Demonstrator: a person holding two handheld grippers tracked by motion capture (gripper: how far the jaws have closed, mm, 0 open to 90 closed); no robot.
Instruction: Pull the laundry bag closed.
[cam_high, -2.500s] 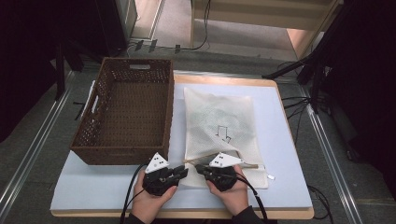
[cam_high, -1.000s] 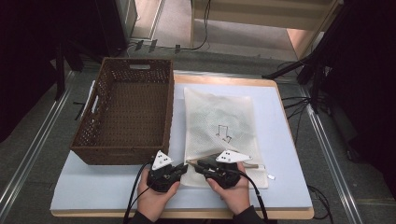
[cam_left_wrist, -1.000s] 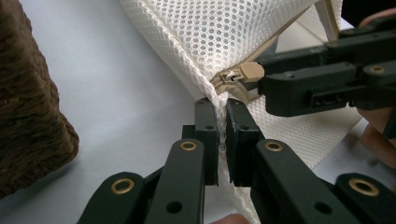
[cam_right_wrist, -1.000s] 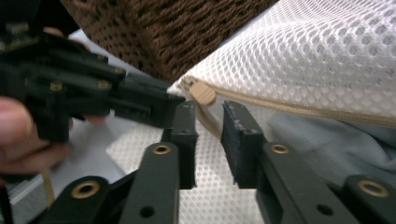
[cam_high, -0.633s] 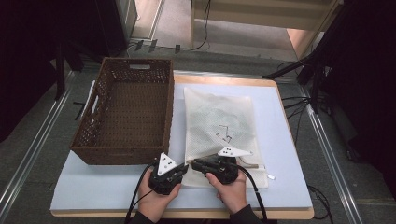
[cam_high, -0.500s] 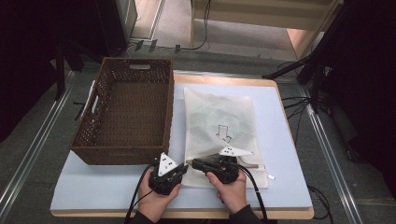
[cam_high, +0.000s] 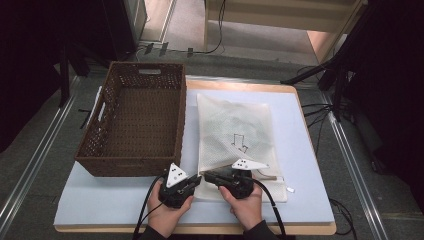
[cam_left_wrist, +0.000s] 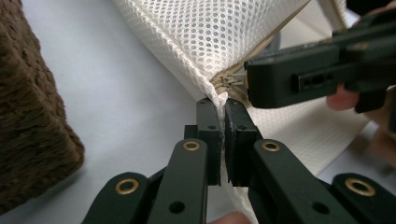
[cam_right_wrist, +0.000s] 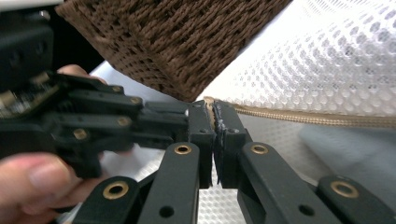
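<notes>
Right claw (cam_high: 209, 176) closed; basket (cam_high: 135, 117) flanks mesh bag (cam_high: 235, 135)

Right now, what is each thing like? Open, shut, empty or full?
Mesh bag: flat on the table, zipper shut.
Zipper pull: pinched by the right gripper.
Left gripper: shut on the bag's corner.
Right gripper: has just closed on the zipper pull.
Basket: upright, empty.
</notes>
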